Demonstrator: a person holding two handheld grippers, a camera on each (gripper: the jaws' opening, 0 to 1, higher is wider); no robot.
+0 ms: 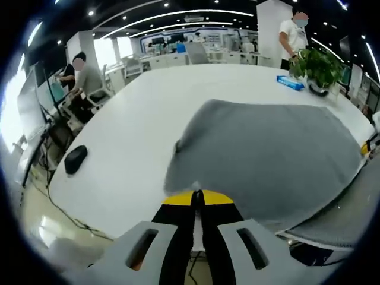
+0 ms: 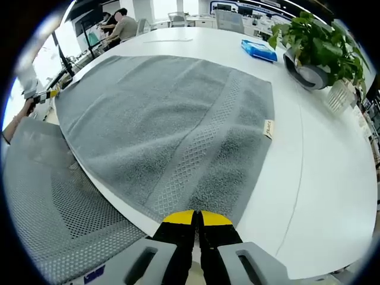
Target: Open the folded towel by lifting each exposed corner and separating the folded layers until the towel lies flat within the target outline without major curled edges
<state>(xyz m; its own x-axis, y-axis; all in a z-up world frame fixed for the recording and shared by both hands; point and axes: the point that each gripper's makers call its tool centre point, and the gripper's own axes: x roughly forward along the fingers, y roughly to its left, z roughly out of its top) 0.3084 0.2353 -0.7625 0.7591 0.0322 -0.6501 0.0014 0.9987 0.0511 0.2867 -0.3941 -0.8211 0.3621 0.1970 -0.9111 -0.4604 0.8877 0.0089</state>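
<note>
- A broad white table (image 2: 332, 178) spreads across both views.
- A leafy green potted plant (image 2: 317, 44) in a grey pot stands near the table's far edge.
- A flat blue packet (image 2: 259, 50) lies just beside the plant.
- A black computer mouse (image 1: 75, 159) rests alone near the table's edge.
- A grey mesh chair back (image 2: 53, 219) sits close against the table.
- A seated person in grey (image 1: 86, 77) works at a desk beyond.
- A standing person in a white shirt (image 1: 293, 37) waits behind the plant.

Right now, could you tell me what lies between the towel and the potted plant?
Only bare white table, in the right gripper view, separates towel and plant.
</note>
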